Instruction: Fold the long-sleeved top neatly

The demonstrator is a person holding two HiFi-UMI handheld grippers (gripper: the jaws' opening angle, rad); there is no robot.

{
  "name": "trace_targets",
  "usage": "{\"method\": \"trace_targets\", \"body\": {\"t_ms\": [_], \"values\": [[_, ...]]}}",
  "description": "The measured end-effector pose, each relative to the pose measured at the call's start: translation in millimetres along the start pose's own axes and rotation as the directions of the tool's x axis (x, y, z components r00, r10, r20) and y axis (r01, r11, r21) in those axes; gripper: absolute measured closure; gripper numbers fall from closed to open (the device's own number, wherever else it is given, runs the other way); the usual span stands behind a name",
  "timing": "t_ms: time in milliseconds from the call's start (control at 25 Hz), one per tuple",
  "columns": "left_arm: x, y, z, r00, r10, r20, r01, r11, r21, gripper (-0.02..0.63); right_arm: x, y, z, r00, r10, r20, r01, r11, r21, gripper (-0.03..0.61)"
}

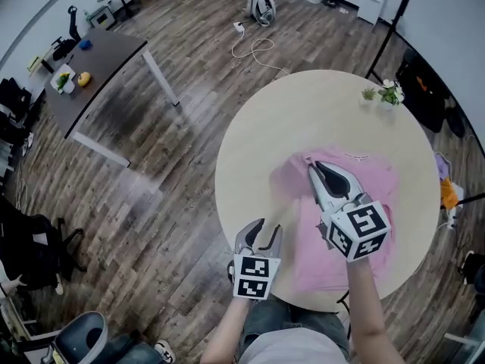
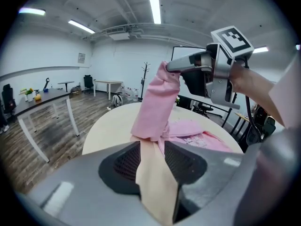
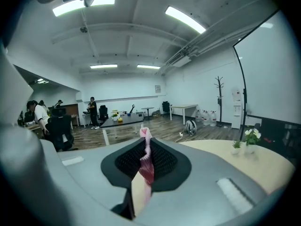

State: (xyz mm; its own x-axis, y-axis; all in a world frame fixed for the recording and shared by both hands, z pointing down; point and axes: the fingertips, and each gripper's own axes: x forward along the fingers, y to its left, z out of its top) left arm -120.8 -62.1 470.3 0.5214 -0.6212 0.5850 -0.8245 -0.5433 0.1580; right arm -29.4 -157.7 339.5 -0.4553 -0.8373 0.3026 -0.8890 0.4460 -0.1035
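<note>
The pink long-sleeved top (image 1: 364, 184) lies crumpled on the round beige table (image 1: 303, 112). My right gripper (image 1: 313, 167) is raised above it and shut on a sleeve (image 2: 155, 102), which hangs from its tips as a pink column. In the right gripper view a strip of pink fabric (image 3: 146, 166) is pinched between the jaws of the right gripper (image 3: 145, 140). My left gripper (image 1: 268, 227) is at the table's near-left edge, open. In the left gripper view the left gripper (image 2: 153, 145) shows only bare table in its gap, and the sleeve's lower end hangs just beyond its tips.
A small potted plant (image 1: 390, 93) stands at the table's far right. A dark grey desk (image 1: 98, 74) is on the wood floor to the left, with office chairs (image 1: 30, 241) nearby. A white cable (image 1: 254, 48) lies on the floor beyond the table.
</note>
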Motion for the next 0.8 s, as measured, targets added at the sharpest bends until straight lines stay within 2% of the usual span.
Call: {"method": "trace_targets", "body": {"t_ms": [200,440,600,800], "values": [[19.3,-26.7,5.7,0.997,-0.072,-0.016,0.073,0.997,0.036,0.344,-22.2,-39.9,29.4,0.994,-0.079,0.076,0.078,0.997,0.022,0.523],[36.3,-66.8,5.9,0.987,-0.155,-0.051,0.159,0.983,0.088,0.344,-57.5,-92.4,40.3,0.976,-0.18,0.12,0.171,0.982,0.081,0.523],[44.6,-88.1,6.9,0.984,-0.167,-0.068,0.173,0.98,0.1,0.344,-83.5,-125.8,32.5,0.964,-0.237,0.122,0.222,0.967,0.122,0.523],[55.7,-106.5,12.0,0.985,-0.155,-0.075,0.162,0.981,0.107,0.345,-102.8,-167.3,-0.2,0.959,-0.273,0.075,0.259,0.954,0.153,0.523]]}}
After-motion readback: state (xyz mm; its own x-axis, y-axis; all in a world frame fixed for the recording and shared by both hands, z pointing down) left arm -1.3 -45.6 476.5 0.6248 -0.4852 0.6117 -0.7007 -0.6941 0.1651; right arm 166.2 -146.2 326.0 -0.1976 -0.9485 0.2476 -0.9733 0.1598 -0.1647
